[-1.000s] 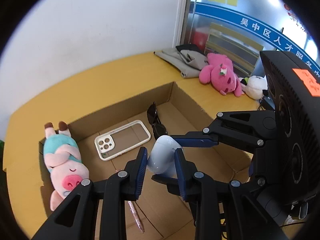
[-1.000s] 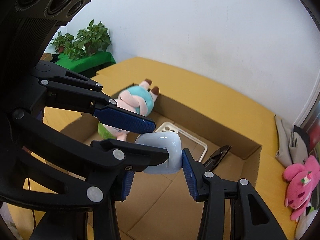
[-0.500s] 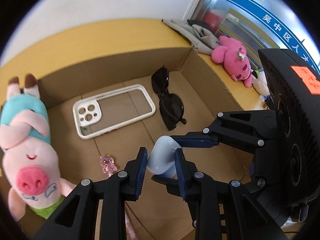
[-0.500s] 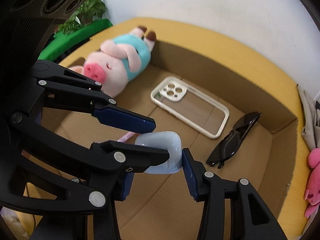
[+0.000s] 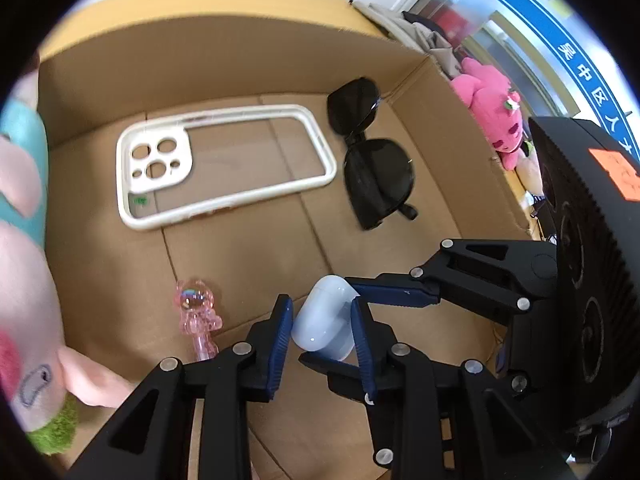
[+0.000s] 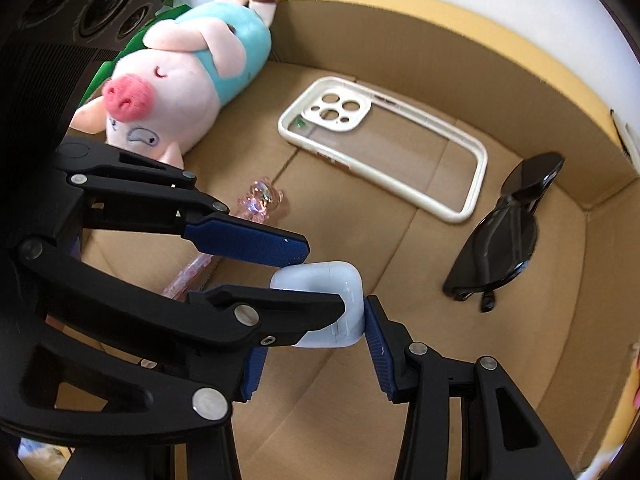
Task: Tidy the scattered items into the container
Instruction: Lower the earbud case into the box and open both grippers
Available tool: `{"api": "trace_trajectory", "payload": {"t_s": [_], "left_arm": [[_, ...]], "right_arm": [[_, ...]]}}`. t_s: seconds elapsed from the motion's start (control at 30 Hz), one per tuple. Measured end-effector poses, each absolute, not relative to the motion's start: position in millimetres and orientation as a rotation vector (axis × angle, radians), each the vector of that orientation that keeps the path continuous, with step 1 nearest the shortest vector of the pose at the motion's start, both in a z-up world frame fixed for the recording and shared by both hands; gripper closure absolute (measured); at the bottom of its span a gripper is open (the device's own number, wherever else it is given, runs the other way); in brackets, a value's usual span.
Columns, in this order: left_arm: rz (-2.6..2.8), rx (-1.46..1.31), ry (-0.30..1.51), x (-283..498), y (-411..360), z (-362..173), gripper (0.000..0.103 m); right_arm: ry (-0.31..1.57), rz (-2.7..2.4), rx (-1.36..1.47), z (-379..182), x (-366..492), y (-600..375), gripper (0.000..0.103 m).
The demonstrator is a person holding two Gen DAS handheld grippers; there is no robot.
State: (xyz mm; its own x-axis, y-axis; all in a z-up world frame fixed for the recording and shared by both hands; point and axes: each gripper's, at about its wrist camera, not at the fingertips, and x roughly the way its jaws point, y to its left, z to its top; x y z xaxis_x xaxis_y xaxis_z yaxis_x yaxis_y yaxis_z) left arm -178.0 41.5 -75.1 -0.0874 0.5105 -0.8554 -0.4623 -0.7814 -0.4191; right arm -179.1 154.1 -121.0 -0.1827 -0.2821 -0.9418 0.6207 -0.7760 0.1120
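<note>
Both grippers – left (image 5: 323, 330), right (image 6: 310, 344) – clamped on the pale blue earbuds case (image 5: 326, 322), now dropped low inside the cardboard box (image 5: 240, 56), close over the floor. Just release left – phone case (image 5: 224, 164), sunglasses (image 5: 372, 168), plush pig (image 6: 180, 76) already in.

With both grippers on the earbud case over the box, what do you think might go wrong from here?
1. The glossy pale-blue earbud case is pinched by both the left gripper and the right gripper; if the releases are uneven, it may twist or slip.
2. It hangs close beside the pink translucent bear-topped pen and could land on it.
3. The black sunglasses lie nearby on the brown cardboard box floor; a sideways withdrawal might knock them.
</note>
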Motion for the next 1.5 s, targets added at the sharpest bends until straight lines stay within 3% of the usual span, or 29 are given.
{"api": "trace_trajectory", "payload": {"t_s": [0.13, 0.2, 0.27, 0.33, 0.4, 0.43, 0.47, 0.67, 0.9, 1.5], "left_arm": [[1.967, -1.533, -0.045, -177, 41, -72, 0.073], [2.011, -1.498, -0.015, -171, 40, -62, 0.073], [2.089, -1.431, 0.017, -161, 38, -46, 0.073], [2.237, -1.311, 0.033, -142, 28, -19, 0.069], [2.4, -1.181, 0.041, -115, 15, 9, 0.047], [2.47, -1.12, 0.042, -101, 9, 19, 0.028], [2.558, -1.039, 0.045, -81, 2, 32, 0.021], [2.791, -0.867, 0.086, -1, -14, 58, 0.021], [2.866, -0.779, 0.052, 56, -7, 74, 0.021], [2.907, -0.73, 0.061, 95, -10, 92, 0.021]], "right_arm": [[0.381, -2.015, 1.493, -118, -175, 155, 0.054], [0.371, -2.036, 1.48, -114, -173, 158, 0.045], [0.361, -2.069, 1.465, -105, -167, 165, 0.021], [0.331, -2.136, 1.437, -91, -158, 179, 0.013], [0.292, -2.205, 1.396, -76, -144, 193, 0.01], [0.267, -2.248, 1.365, -66, -132, 202, 0.009], [0.245, -2.28, 1.336, -59, -123, 209, 0.008], [0.126, -2.445, 1.15, -20, -54, 234, 0.001], [0.168, -2.583, 1.043, 2, -7, 246, 0.001], [0.228, -2.63, 0.931, 27, 52, 251, 0.001]]}}
